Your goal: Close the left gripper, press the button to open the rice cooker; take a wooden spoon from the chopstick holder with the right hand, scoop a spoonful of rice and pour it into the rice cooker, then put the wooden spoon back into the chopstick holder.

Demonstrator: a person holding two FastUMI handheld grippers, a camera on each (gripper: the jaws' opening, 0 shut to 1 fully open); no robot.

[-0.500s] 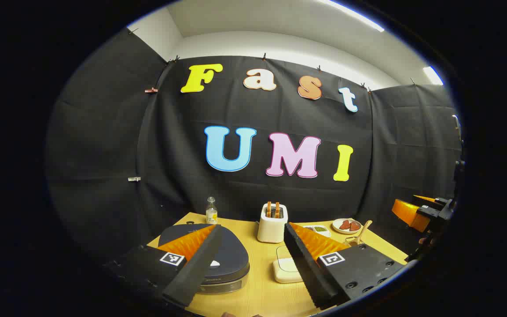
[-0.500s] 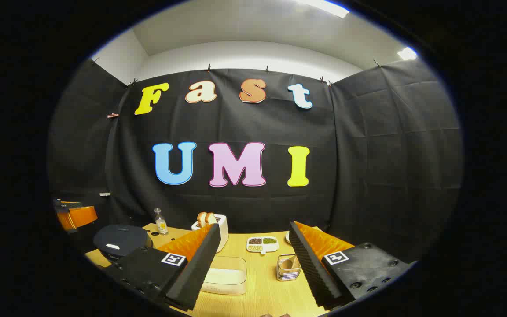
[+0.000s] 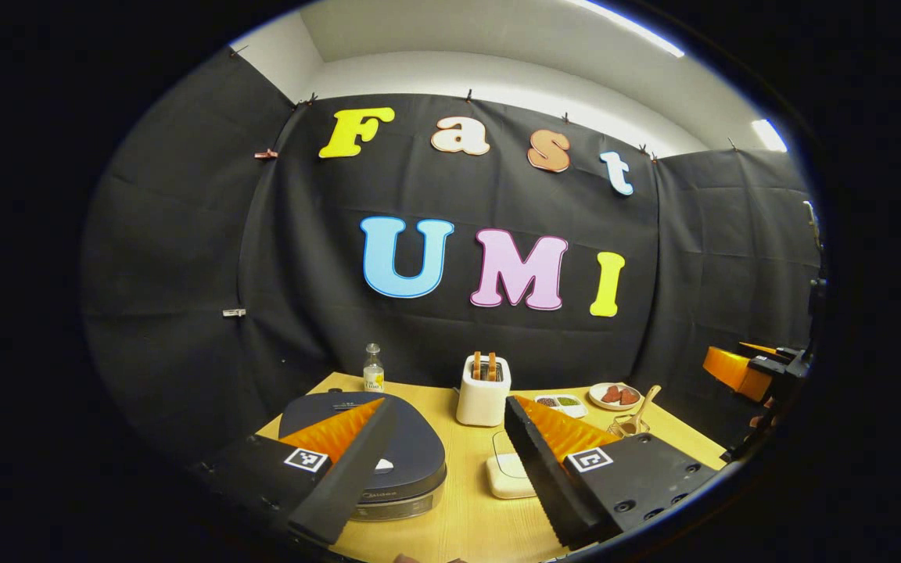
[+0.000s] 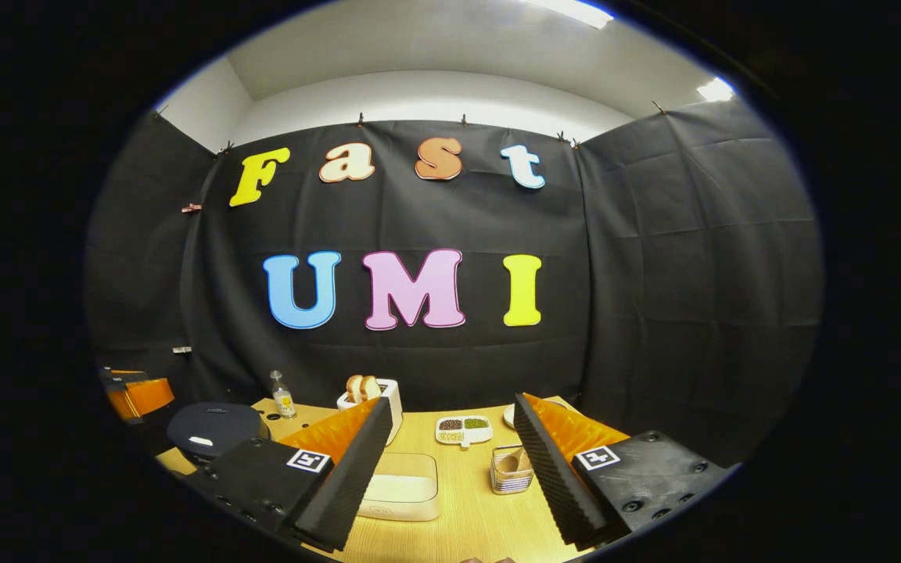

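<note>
The dark blue rice cooker (image 3: 411,450) sits with its lid down on the wooden table (image 3: 458,524), partly behind a finger of my left gripper (image 3: 448,407). That gripper is open and holds nothing. The cooker's pale button (image 3: 382,466) faces me. A wooden spoon (image 3: 644,400) leans in the wire chopstick holder (image 3: 622,426) at the right. A white rice box (image 3: 507,474) lies between the fingers. My right gripper (image 4: 452,403) is open and hovers above the rice box (image 4: 407,489) and the chopstick holder (image 4: 511,473). The rice cooker (image 4: 212,430) lies far left.
At the back of the table stand a white toaster (image 3: 483,389) with bread, a small bottle (image 3: 373,371), a divided dish of grains (image 3: 561,403) and a plate (image 3: 615,395) of red pieces. The other gripper (image 3: 740,367) hangs at the far right.
Both cameras have shifted slightly, so the table things sit a little higher in the views and more of the cooker lid shows. Both grippers remain open and empty.
</note>
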